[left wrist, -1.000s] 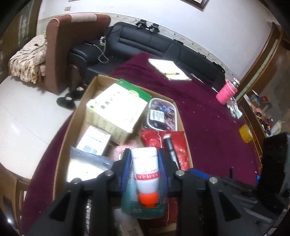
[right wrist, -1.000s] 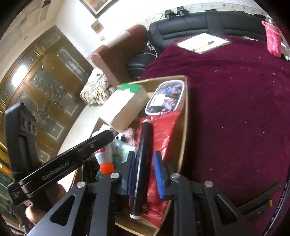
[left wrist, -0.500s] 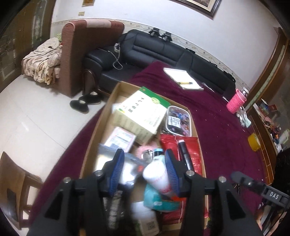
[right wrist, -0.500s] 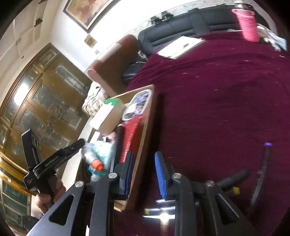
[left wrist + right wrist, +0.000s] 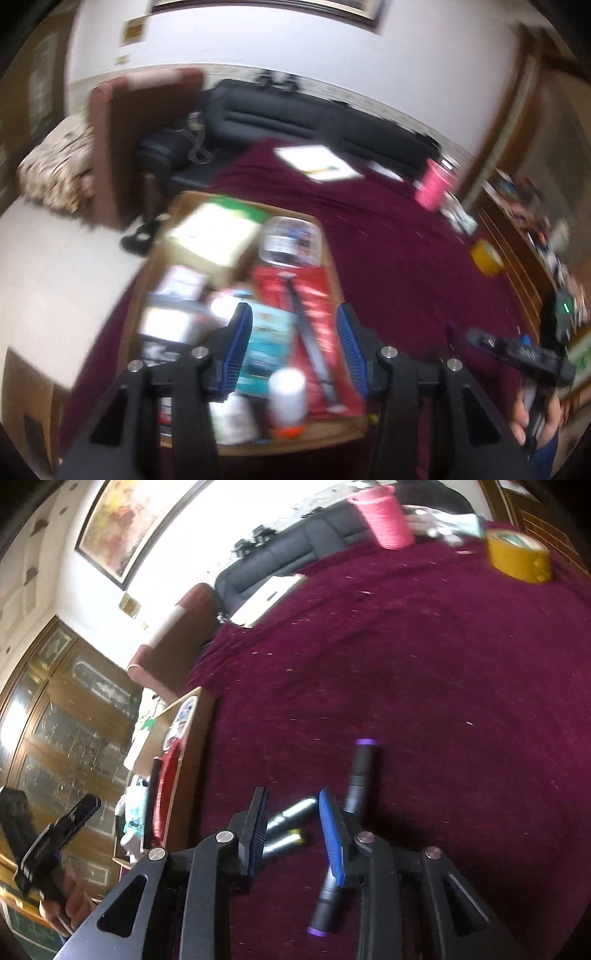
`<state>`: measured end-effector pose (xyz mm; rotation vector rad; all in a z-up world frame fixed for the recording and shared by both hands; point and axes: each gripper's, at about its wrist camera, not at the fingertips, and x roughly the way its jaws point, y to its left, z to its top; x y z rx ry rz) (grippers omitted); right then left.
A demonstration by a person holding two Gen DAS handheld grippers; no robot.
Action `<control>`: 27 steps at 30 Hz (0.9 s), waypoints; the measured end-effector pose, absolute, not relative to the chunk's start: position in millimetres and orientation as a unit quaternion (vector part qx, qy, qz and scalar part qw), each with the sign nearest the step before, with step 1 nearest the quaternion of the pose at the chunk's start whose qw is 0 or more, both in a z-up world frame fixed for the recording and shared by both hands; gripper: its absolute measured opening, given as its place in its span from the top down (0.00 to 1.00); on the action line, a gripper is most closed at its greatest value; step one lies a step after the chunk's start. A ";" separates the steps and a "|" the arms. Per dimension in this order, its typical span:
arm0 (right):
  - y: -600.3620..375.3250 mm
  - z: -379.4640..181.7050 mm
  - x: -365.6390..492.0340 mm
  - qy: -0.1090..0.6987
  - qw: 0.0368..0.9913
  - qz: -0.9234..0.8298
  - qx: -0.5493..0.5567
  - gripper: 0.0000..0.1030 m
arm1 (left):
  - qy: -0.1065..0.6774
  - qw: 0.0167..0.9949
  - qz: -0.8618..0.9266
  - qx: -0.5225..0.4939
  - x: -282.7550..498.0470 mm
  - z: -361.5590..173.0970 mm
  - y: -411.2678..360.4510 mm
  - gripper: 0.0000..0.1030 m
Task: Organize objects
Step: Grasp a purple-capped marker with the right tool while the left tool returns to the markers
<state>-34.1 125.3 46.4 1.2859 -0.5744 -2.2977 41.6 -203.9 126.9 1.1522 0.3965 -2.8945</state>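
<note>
Jaws of the left gripper (image 5: 293, 343) were held spread above the cardboard box (image 5: 332, 258), nothing pinched; the white bottle (image 5: 287, 395) lay inside among packets. Jaws of the right gripper (image 5: 293, 825) were being opened, empty, over markers (image 5: 360, 771) lying on the maroon cloth (image 5: 443, 664) beside that box.

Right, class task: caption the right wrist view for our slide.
Right tool opening, empty, above markers on the maroon cloth, cardboard box alongside.

I'm leaving the white bottle (image 5: 286, 393) and black pen (image 5: 312, 347) in the box (image 5: 334, 258), swinging my right gripper (image 5: 295, 829), jaws opening, over the markers (image 5: 360, 775).
</note>
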 end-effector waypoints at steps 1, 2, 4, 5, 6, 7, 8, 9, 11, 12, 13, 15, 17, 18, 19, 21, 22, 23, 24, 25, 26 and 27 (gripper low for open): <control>125.6 46.1 -33.7 -0.206 0.219 -0.833 0.464 0.69 | 0.113 -0.011 -0.922 0.370 41.3 125.7 -191.2 0.55; 125.2 45.7 -33.4 -0.200 0.215 -0.837 0.462 0.69 | 0.098 -0.022 -0.922 0.375 41.1 124.2 -178.6 0.55; 126.3 44.4 -33.6 -0.187 0.205 -0.843 0.461 0.69 | 0.066 -0.051 -0.919 0.385 40.6 119.0 -150.8 0.55; 126.6 43.6 -33.4 -0.184 0.204 -0.844 0.460 0.68 | 0.047 -0.065 -0.916 0.392 41.6 115.3 -136.8 0.55; 126.7 43.3 -33.9 -0.181 0.204 -0.845 0.460 0.68 | 0.027 -0.076 -0.914 0.397 43.4 111.9 -124.5 0.55; 128.2 42.5 -34.6 -0.182 0.205 -0.844 0.461 0.68 | 0.001 -0.089 -0.912 0.400 46.9 107.5 -110.5 0.55; 129.6 41.1 -35.5 -0.184 0.206 -0.843 0.462 0.67 | -0.019 -0.098 -0.910 0.403 49.4 103.9 -101.0 0.55; 130.1 40.1 -36.3 -0.187 0.208 -0.841 0.464 0.67 | -0.047 -0.111 -0.905 0.407 53.8 98.3 -89.3 0.55; 132.3 39.6 -37.5 -0.187 0.208 -0.840 0.464 0.67 | -0.106 -0.130 -0.895 0.412 65.9 86.6 -67.5 0.55; 132.4 39.1 -38.2 -0.187 0.209 -0.840 0.465 0.67 | -0.133 -0.141 -0.889 0.415 69.9 81.0 -58.1 0.55; 132.8 38.1 -38.6 -0.189 0.210 -0.839 0.465 0.67 | -0.163 -0.153 -0.880 0.420 75.2 72.8 -48.3 0.55; 132.8 37.7 -37.4 -0.188 0.209 -0.839 0.465 0.67 | -0.202 -0.161 -0.870 0.420 81.1 61.6 -36.9 0.55; 133.1 37.3 -36.8 -0.189 0.208 -0.840 0.465 0.66 | -0.213 -0.165 -0.862 0.430 79.4 54.5 -31.7 0.55; 133.9 36.4 -36.7 -0.189 0.207 -0.840 0.465 0.66 | -0.213 -0.167 -0.859 0.434 78.2 52.8 -31.0 0.55; 134.7 35.5 -36.8 -0.190 0.207 -0.839 0.466 0.66 | -0.210 -0.171 -0.855 0.441 76.2 50.6 -31.3 0.55; 134.1 34.4 -37.1 -0.190 0.207 -0.838 0.467 0.66 | -0.206 -0.183 -0.850 0.450 75.9 46.9 -32.6 0.68; 133.8 34.2 -37.1 -0.191 0.208 -0.837 0.468 0.66 | -0.205 -0.188 -0.844 0.459 73.5 43.0 -34.2 0.78; 133.6 34.7 -37.4 -0.191 0.208 -0.837 0.469 0.66 | -0.205 -0.184 -0.841 0.465 70.5 39.0 -35.4 0.79; 133.5 34.5 -37.4 -0.190 0.208 -0.837 0.469 0.66 | -0.208 -0.174 -0.846 0.460 69.2 38.1 -36.4 0.79; 133.5 34.4 -37.3 -0.190 0.207 -0.837 0.469 0.66 | -0.205 -0.172 -0.846 0.461 66.9 37.2 -38.2 0.79; 133.4 34.2 -37.0 -0.189 0.206 -0.837 0.470 0.66 | -0.199 -0.176 -0.845 0.464 64.9 37.5 -39.9 0.79; 133.9 33.9 -37.3 -0.189 0.205 -0.837 0.471 0.66 | -0.192 -0.179 -0.845 0.466 62.6 37.7 -41.4 0.79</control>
